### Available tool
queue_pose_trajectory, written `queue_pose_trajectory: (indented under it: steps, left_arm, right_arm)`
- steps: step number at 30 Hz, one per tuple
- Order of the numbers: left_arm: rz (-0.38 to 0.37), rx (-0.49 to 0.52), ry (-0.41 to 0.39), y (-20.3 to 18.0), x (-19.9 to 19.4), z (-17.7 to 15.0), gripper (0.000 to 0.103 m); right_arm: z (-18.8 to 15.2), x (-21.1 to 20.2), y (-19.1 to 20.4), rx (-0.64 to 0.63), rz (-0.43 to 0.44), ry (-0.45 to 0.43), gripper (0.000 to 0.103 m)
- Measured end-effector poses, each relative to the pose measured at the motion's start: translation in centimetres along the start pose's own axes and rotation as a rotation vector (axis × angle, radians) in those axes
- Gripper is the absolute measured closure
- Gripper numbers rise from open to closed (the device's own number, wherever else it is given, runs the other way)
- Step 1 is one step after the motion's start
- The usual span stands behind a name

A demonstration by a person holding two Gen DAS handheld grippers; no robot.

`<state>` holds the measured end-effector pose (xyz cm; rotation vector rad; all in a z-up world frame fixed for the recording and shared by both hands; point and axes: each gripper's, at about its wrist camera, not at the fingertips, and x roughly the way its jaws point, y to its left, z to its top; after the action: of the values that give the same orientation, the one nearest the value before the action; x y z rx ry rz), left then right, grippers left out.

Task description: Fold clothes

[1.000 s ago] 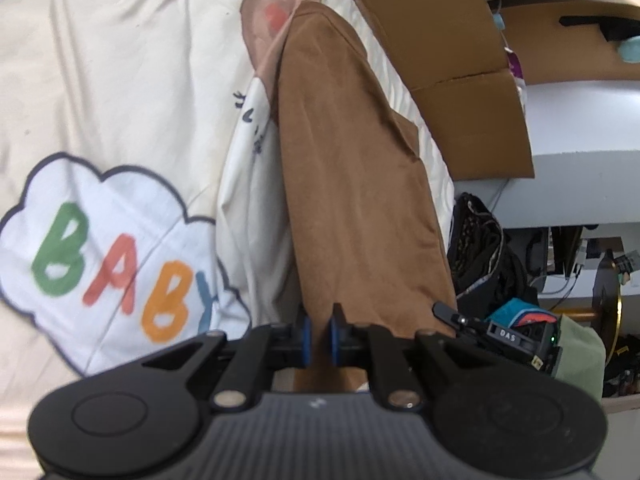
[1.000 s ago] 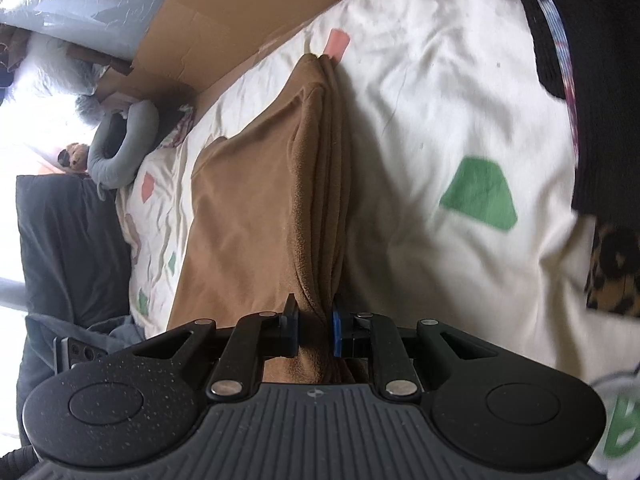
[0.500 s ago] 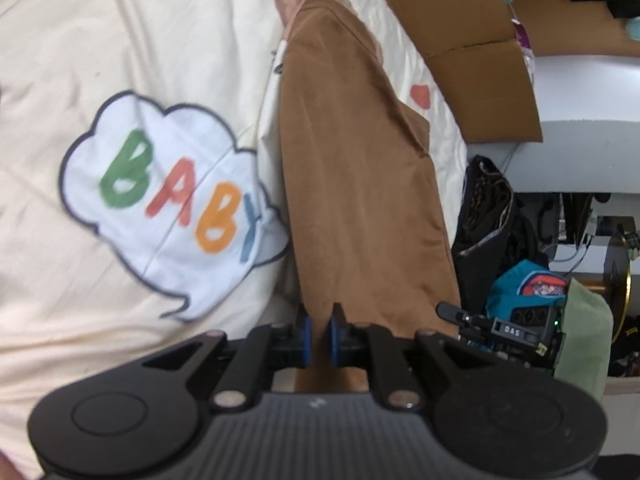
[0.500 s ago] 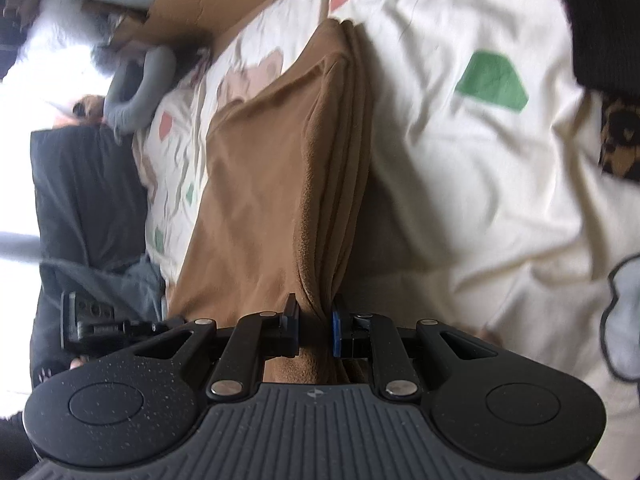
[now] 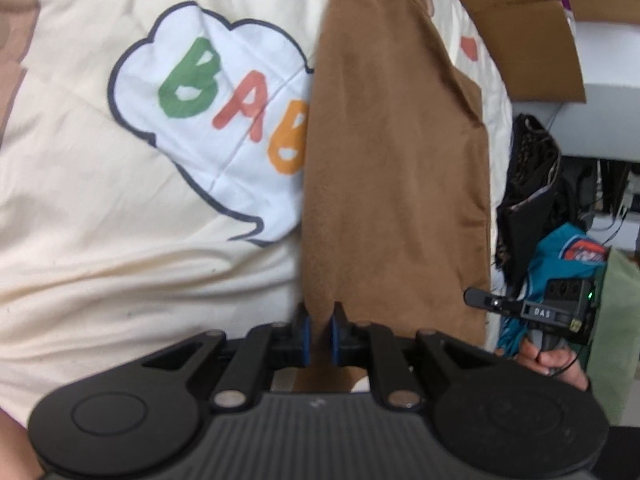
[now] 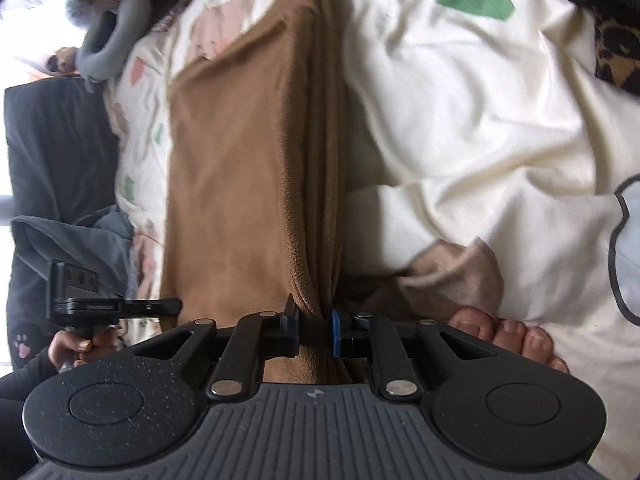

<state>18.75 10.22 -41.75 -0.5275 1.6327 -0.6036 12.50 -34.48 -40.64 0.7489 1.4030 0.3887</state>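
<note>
While stretched over bedsheet (image 5: pixel 100 240), brown garment (image 5: pixel 396 152) sits pinched in left gripper (image 5: pixel 319 334).

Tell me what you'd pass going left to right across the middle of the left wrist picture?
Cream bedsheet → white cloud print with coloured letters → folded brown fleece garment → dark patterned cloth pile → the other black gripper, lower right.

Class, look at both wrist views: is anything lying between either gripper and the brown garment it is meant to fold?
Nothing visible. The left gripper and right gripper each already pinch an edge of the brown garment.
</note>
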Motion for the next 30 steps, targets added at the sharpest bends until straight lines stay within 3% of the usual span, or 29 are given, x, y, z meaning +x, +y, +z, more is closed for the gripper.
queue_pose_trajectory:
  steps: [3, 5, 7, 10, 12, 30]
  left_arm:
    - [0.010, 0.026, -0.010, -0.4, -0.5, 0.6, 0.082]
    - [0.016, 0.039, -0.041, -0.6, -1.3, 1.3, 0.077]
    - [0.010, 0.043, -0.072, -0.8, -2.0, 2.0, 0.069]
    - [-0.002, 0.050, -0.119, -0.9, -2.5, 3.0, 0.058]
    - [-0.009, 0.051, -0.139, -0.8, -2.3, 3.8, 0.057]
    - [-0.004, 0.062, -0.268, -1.0, -0.4, 9.3, 0.067]
  right_arm:
    - [0.2, -0.6, 1.0, -0.063, -0.016, -0.006, 0.075]
    - [0.6, -1.3, 1.4, -0.093, -0.018, -0.025, 0.061]
    - [1.2, -2.0, 1.5, -0.095, -0.023, -0.056, 0.057]
    - [2.1, -2.6, 1.4, -0.087, -0.024, -0.093, 0.056]
    - [3.0, -2.5, 1.3, -0.080, -0.033, -0.111, 0.056]
    - [8.3, 1.3, -0.1, -0.066, -0.028, -0.198, 0.063]
